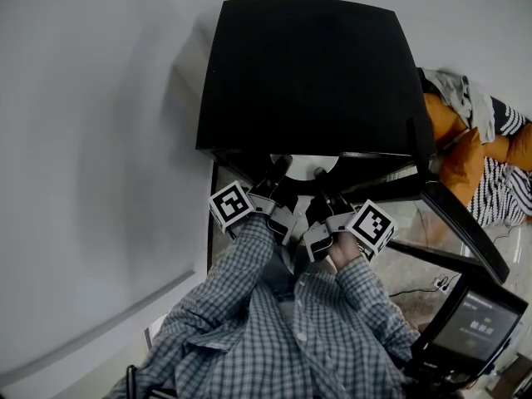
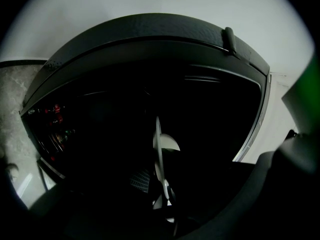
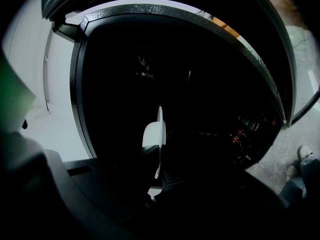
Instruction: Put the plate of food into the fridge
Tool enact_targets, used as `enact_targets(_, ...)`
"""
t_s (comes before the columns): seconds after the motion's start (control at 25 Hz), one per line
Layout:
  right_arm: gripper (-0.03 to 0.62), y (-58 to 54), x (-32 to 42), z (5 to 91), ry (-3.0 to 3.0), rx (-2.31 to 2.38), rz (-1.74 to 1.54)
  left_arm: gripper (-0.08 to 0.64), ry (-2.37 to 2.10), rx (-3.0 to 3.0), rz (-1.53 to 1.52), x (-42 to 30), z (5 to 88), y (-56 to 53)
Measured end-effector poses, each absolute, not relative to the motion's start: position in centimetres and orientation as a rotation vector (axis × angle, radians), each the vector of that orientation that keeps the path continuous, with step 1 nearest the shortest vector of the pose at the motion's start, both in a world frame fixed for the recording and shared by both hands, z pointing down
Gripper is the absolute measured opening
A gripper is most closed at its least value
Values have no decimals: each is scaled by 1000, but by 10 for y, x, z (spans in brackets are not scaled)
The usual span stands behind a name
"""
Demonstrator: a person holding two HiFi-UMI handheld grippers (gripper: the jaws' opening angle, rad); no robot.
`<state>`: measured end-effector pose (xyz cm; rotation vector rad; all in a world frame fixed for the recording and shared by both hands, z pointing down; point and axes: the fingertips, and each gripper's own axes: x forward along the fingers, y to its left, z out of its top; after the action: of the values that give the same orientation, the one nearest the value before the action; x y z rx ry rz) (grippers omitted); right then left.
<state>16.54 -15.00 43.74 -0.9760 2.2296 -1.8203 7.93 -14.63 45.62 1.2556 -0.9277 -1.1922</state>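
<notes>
Left tongs [image 1: 279,169] and right tongs [image 1: 321,178], each nipped nearly closed on the rim of the plate [image 1: 320,162], one on either side. I split the load this way, I judge, so the plate rides level and the food stays put. It lies between and just ahead of the tongs, at the mouth of the fridge [image 1: 307,65], partly under its top. The door [image 1: 462,223] stands open beside the right tongs, leaving the way in free. The interior is too dark for me to pick out a shelf.
</notes>
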Motion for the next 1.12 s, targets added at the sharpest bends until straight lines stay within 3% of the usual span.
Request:
enact_targets(0.4, 15, -153, 166, 437, 2127, -961, -1826, 35, -954, 1302, -1147, 79, 455, -145)
enact_targets(0.6, 15, -166, 162, 432, 2092, -988, -1794, 75, -900, 1356, -1170, 81, 439, -149)
enact_targets(1.12, 16, -206, 159, 421, 2051, -1035, -1705, 75, -844, 1403, -1139, 94, 428, -149)
